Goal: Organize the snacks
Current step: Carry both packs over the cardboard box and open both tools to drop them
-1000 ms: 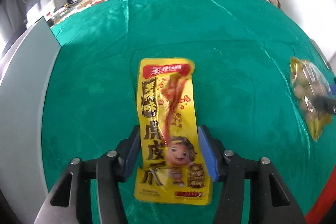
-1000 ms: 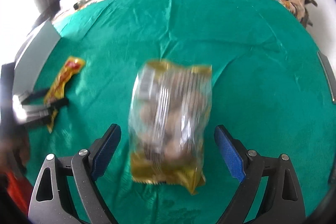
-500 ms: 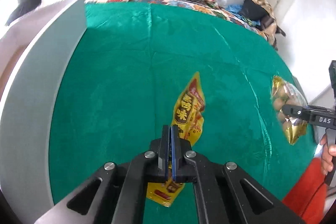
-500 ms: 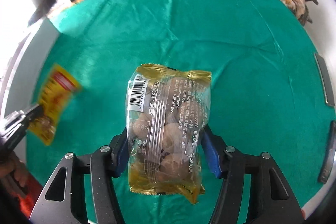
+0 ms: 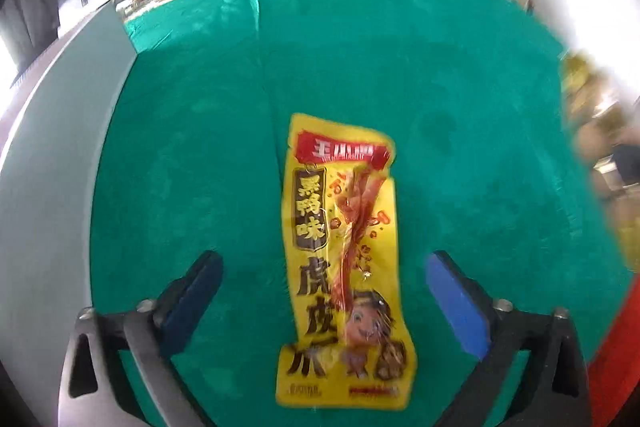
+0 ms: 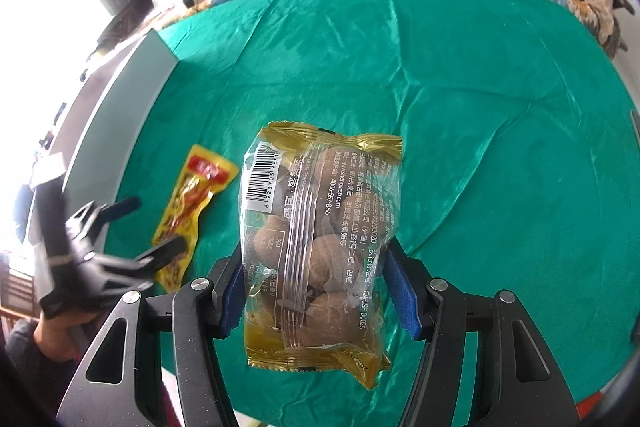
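A clear, gold-edged bag of round snacks (image 6: 320, 251) hung above the green tabletop (image 6: 460, 99), pinched at its sides by the jaws of my right gripper (image 6: 316, 293). To its left, a yellow snack packet (image 5: 344, 259) lay flat on the cloth between the opening jaws of my left gripper (image 5: 324, 297), pads clear of it.

Left wrist view. The left gripper (image 5: 320, 291) — jaws opening, blue pads clear on both sides — frames a yellow snack packet (image 5: 344, 259) lying lengthwise on the green cloth (image 5: 400, 75). At the right edge, a blurred gold bag (image 5: 588, 115); grey panel (image 5: 52, 155) at left.
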### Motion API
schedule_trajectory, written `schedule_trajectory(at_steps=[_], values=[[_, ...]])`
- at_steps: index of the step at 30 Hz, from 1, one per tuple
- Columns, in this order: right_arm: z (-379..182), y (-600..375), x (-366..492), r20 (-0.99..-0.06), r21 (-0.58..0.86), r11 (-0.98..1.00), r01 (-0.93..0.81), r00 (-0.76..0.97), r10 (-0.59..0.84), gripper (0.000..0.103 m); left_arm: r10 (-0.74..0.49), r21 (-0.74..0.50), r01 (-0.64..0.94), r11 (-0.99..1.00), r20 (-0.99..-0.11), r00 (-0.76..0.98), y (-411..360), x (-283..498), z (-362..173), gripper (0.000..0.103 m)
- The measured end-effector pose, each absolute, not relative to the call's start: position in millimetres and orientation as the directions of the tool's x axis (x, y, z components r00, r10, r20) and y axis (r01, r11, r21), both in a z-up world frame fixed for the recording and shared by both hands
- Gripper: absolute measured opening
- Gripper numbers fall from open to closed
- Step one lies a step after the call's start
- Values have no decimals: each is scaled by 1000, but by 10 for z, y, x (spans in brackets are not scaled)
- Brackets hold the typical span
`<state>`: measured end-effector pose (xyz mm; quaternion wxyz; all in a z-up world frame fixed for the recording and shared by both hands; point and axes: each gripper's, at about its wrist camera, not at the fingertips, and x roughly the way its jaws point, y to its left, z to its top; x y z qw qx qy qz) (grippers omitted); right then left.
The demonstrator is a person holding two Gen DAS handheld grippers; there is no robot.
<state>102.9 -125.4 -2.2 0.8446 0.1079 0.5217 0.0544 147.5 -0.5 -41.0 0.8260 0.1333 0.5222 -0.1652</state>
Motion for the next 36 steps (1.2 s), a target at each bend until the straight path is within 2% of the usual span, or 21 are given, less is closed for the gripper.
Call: schedule_trajectory(at_steps=[1, 5, 10, 13, 15, 18, 21, 25, 30, 33, 35, 36], values=[[-30, -1252, 1008, -869, 244, 970, 22, 449, 208, 64, -176, 22, 414, 910, -883, 435, -13, 1447, -385, 54], [-14, -1287, 948, -864, 254, 967, 30, 456, 213, 64, -202, -9, 392, 920, -868, 453, -58, 1464, -312, 37], [68, -1343, 925, -851, 285, 958, 38, 470, 235, 64, -362, -226, 327, 918, -814, 455, 326, 1443, -4, 37], [155, -1263, 1011, -837, 325, 945, 28, 474, 274, 64, -459, -369, 273, 888, -738, 494, 734, 1347, 345, 37], [331, -1075, 1112, -815, 353, 935, -15, 486, 315, 64, -486, -418, 255, 872, -680, 550, 1077, 1259, 698, 37], [694, -609, 1287, -772, 371, 920, -127, 508, 381, 64, -426, -381, 217, 899, -639, 640, 1674, 1200, 1119, 38], [1095, 123, 1494, -719, 390, 876, -284, 499, 483, 64, -307, -314, 122, 942, -653, 692, 2349, 1181, 1288, 38], [1346, 1125, 1720, -673, 400, 801, -446, 450, 587, 64, -101, -180, -47, 983, -725, 681, 3122, 1206, 1110, 39], [1087, 2288, 1950, -701, 352, 752, -558, 376, 607, 64, 5, -123, -165, 979, -788, 616, 3598, 1091, 642, 43], [675, 2665, 1940, -743, 365, 735, -572, 297, 600, 67, 34, -106, -202, 974, -810, 586, 3676, 1045, 422, 51], [364, 2796, 1910, -791, 365, 742, -562, 234, 566, 71, 36, -108, -209, 972, -810, 585, 3684, 983, 352, 69], [216, 2824, 1883, -816, 354, 752, -557, 209, 539, 73, 46, -106, -216, 971, -800, 599, 3675, 933, 364, 75]])
